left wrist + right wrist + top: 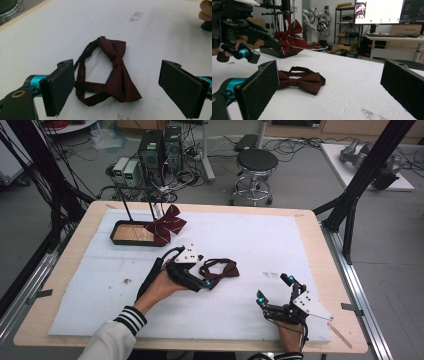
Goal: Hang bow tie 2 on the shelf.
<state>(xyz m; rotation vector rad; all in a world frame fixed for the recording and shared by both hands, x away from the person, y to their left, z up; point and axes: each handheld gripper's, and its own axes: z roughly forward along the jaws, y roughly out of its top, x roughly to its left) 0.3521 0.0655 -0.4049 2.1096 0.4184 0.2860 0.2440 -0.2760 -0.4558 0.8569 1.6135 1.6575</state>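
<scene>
Bow ties number 2: plain maroon bow tie (218, 269) before released left tool (204, 283), striped bow tie (166, 225) on tray (120, 238); right tool (274, 289) released.

Both grippers, the left gripper (200, 279) and right gripper (274, 289), are black with teal joints, flat black pads, grey dotted top plates; the sleeve (116, 335) is white with black-striped cuff.

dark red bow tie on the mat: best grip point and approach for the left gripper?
Probably the centre knot of the bow tie: it's the narrowest, firmest part, and the tie lies flat. Come straight down with the open left gripper, jaws straddling the knot, clear of the strap loop.
</scene>
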